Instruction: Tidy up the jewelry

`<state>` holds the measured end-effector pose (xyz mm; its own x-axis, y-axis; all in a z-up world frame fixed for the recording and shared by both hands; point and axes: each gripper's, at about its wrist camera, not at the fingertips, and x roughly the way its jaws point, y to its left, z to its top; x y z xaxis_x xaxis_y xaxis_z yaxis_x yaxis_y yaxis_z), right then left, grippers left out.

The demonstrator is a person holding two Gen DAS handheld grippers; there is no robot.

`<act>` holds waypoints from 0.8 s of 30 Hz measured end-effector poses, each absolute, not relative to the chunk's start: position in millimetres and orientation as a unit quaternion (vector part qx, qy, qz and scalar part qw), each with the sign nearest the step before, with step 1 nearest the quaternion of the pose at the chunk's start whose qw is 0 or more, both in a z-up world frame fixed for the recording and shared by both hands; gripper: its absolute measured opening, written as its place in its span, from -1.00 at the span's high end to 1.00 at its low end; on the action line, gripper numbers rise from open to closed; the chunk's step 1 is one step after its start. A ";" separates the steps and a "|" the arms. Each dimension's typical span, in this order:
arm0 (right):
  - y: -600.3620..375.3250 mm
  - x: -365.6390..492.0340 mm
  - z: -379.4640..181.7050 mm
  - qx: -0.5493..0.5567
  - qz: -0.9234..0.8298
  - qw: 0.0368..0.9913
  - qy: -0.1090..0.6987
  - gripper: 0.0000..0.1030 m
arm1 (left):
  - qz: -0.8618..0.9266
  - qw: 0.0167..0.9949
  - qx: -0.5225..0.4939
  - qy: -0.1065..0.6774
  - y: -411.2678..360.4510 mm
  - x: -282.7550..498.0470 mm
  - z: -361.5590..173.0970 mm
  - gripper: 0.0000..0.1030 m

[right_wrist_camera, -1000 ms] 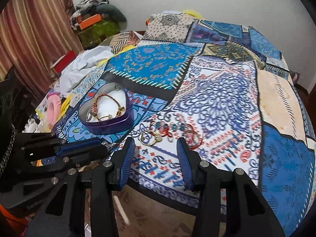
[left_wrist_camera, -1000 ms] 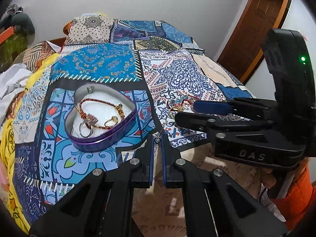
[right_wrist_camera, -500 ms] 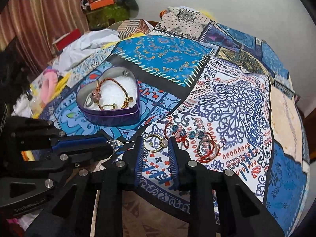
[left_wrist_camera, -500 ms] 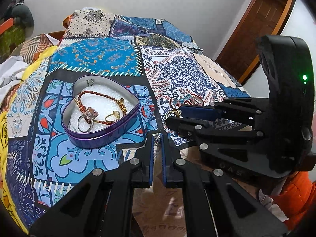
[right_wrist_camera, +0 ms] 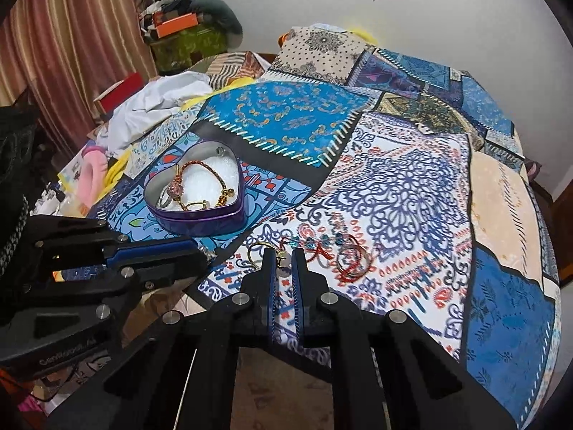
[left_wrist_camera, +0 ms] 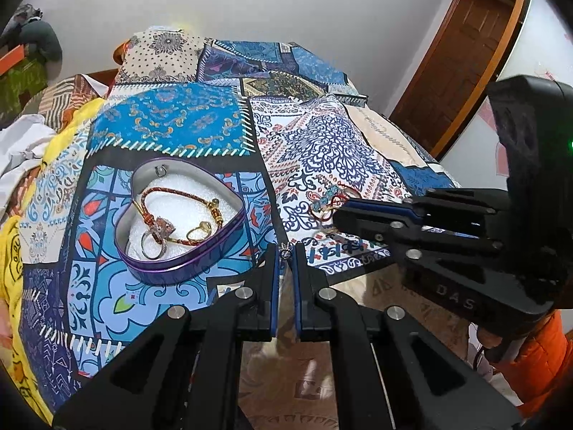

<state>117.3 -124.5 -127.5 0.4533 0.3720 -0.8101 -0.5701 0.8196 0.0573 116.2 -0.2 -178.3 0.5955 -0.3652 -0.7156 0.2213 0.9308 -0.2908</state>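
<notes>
a: jewelry first. from the left wrist view, most of what is sorted sits in the heart-shaped tin [left_wrist_camera: 181,231] on the quilt [left_wrist_camera: 172,125]: a red braided bracelet [left_wrist_camera: 179,208], a couple of rings [left_wrist_camera: 198,231]. our left gripper [left_wrist_camera: 285,251] has its fingers drawn nearly together, and a tiny silver charm [left_wrist_camera: 285,246] sits right at the tips. we judge it pinched, though the piece is too small to name.

b: and the right gripper [left_wrist_camera: 340,215] crosses in from the side there, its tips just over the loose pile [left_wrist_camera: 329,200] beside the tin.

a: now the right wrist view. the right gripper [right_wrist_camera: 284,256] is narrowed on a gold ring piece [right_wrist_camera: 259,251] at the quilt's [right_wrist_camera: 394,193] near edge; its fingers flank it closely, but we cannot tell whether they truly grip it. red bangles [right_wrist_camera: 352,261] and a beaded strand [right_wrist_camera: 318,242] lie just beyond. the tin [right_wrist_camera: 200,197] is off to the left, the left gripper [right_wrist_camera: 206,254] low beside it.

b: so we are mid-pickup, with several pieces still outside the tin.

a: next, we think, a straight lift, then carry each piece over the tin's rim and release low, so nothing snags the bangles.
</notes>
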 end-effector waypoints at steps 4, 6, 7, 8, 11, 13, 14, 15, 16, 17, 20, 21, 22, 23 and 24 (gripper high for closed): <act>-131.7 114.9 -117.9 -0.100 0.277 0.852 0.432 0.85 | -0.156 0.896 -0.084 0.408 4.1 113.3 -168.9 0.90; -134.1 114.8 -110.8 -0.093 0.277 0.857 0.424 0.85 | -0.149 0.901 -0.085 0.399 8.8 112.1 -161.8 0.90; -134.5 115.3 -108.5 -0.090 0.277 0.859 0.421 0.85 | -0.147 0.902 -0.085 0.396 9.7 111.9 -159.3 0.90; -134.8 115.7 -104.1 -0.084 0.278 0.862 0.416 0.85 | -0.142 0.906 -0.085 0.390 12.3 111.4 -154.8 0.90; -133.2 117.0 -94.2 -0.073 0.281 0.867 0.404 0.85 | -0.135 0.913 -0.083 0.376 18.7 110.3 -143.6 0.90; -130.7 118.0 -88.9 -0.067 0.284 0.870 0.397 0.85 | -0.127 0.920 -0.078 0.363 23.4 109.1 -133.7 0.90; -129.9 118.7 -87.1 -0.065 0.285 0.871 0.395 0.85 | -0.123 0.923 -0.077 0.357 26.1 108.6 -129.1 0.90; -127.9 119.8 -84.9 -0.061 0.287 0.872 0.392 0.85 | -0.121 0.925 -0.076 0.352 28.0 107.9 -125.5 0.90; -125.8 120.9 -83.2 -0.058 0.289 0.872 0.390 0.85 | -0.117 0.928 -0.075 0.345 31.1 107.5 -120.7 0.90; -125.3 121.3 -82.2 -0.057 0.291 0.872 0.389 0.85 | -0.113 0.931 -0.074 0.339 34.0 107.7 -116.8 0.90; -115.9 124.1 -79.0 -0.053 0.295 0.873 0.384 0.85 | -0.104 0.936 -0.074 0.327 42.2 108.0 -108.5 0.90; -114.1 124.1 -78.7 -0.052 0.297 0.873 0.383 0.85 | -0.101 0.938 -0.074 0.323 45.3 108.0 -105.8 0.90; -109.7 125.5 -78.0 -0.052 0.300 0.873 0.382 0.85 | -0.098 0.940 -0.074 0.320 48.0 108.3 -104.2 0.90; -107.4 125.6 -77.8 -0.051 0.302 0.872 0.381 0.85 | -0.095 0.941 -0.074 0.317 50.8 107.7 -102.5 0.90; -103.2 126.9 -77.9 -0.051 0.305 0.871 0.381 0.85 | -0.092 0.942 -0.074 0.315 53.6 107.8 -101.7 0.90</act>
<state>126.9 -103.2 -77.9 0.5236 0.4927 -0.6951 -0.5709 0.8084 0.1430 107.8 53.6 -101.7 0.7845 -0.2203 -0.5797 0.1267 0.9720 -0.1980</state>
